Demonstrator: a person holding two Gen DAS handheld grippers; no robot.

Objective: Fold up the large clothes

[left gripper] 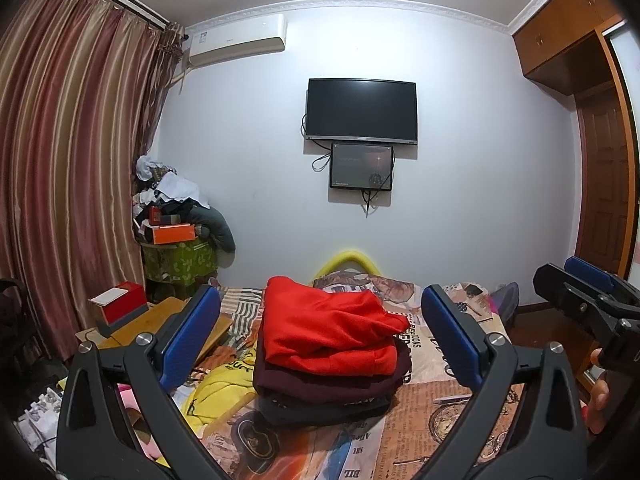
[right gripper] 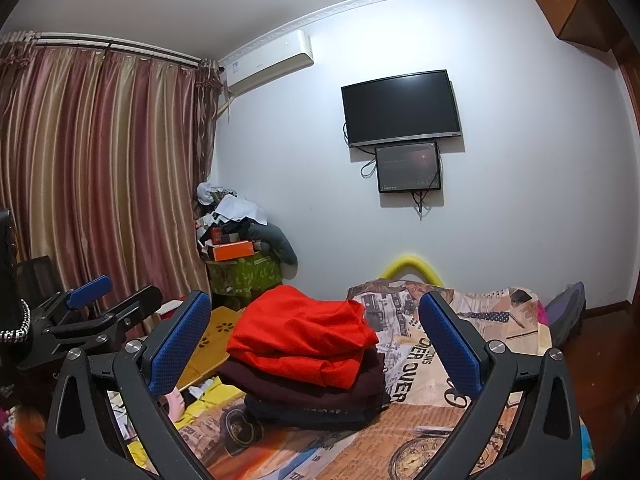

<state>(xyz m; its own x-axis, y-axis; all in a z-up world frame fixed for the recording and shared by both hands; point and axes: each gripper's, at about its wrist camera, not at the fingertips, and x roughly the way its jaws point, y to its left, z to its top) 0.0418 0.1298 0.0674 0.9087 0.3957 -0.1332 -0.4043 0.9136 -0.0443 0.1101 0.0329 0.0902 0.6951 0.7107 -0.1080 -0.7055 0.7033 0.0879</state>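
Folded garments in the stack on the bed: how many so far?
3. A red garment on top, a maroon one under it, and a dark grey one at the bottom. Thinner pieces between them could be hidden.

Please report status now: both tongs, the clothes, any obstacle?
Left tongs open, empty. Right tongs open, empty. Red top folded on the stack, on the bed. Nothing between tongs and stack.

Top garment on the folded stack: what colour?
Bright red top garment, plain, no pattern; clearest in the left wrist view.
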